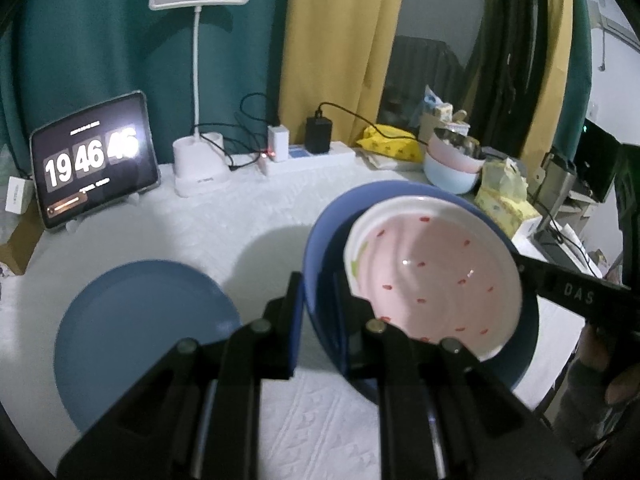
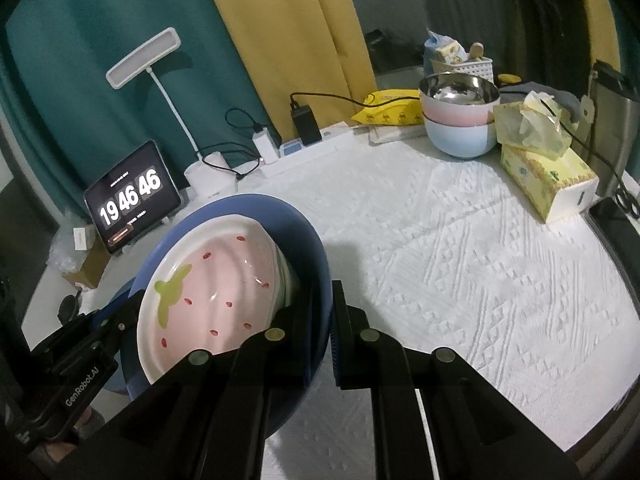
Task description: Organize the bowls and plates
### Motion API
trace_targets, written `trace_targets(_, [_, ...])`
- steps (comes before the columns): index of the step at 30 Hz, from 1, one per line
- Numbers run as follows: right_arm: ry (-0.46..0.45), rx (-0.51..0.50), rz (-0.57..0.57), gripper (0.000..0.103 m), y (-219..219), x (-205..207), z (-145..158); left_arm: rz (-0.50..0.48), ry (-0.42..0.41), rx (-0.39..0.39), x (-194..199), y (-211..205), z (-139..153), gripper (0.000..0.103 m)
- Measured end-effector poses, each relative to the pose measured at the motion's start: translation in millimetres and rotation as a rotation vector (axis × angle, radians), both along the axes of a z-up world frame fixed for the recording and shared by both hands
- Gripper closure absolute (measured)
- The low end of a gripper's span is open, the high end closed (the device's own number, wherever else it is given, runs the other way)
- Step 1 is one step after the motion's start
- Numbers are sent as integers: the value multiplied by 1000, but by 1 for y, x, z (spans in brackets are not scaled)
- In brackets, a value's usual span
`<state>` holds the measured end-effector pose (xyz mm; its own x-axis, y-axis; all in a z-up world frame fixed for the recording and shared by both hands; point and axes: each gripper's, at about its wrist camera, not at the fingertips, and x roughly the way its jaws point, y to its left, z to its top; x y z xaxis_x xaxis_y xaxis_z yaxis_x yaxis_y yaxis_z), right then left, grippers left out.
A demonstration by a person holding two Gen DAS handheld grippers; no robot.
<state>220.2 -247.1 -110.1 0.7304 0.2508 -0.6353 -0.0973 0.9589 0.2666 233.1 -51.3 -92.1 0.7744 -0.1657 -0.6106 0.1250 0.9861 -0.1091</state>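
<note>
"19 46 46" on tablet (image 1: 94, 160); "GenRobot.AI" on left claw (image 2: 124, 322).

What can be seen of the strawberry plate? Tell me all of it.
The strawberry plate is glossy, ceramic-looking: pink inside, red seed marks, a green leaf shape, white rim. It sits tilted inside the dark blue plate, which is raised off the table. The left hand-held gripper and the right hand-held gripper each pinch the blue rim on opposite sides.
</note>
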Motion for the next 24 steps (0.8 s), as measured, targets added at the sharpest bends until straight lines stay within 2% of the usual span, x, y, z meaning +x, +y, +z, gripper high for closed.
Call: trace_targets(24, [-55,-15,82,93,60,14,34,73,-65,-26,-7,58,29,90])
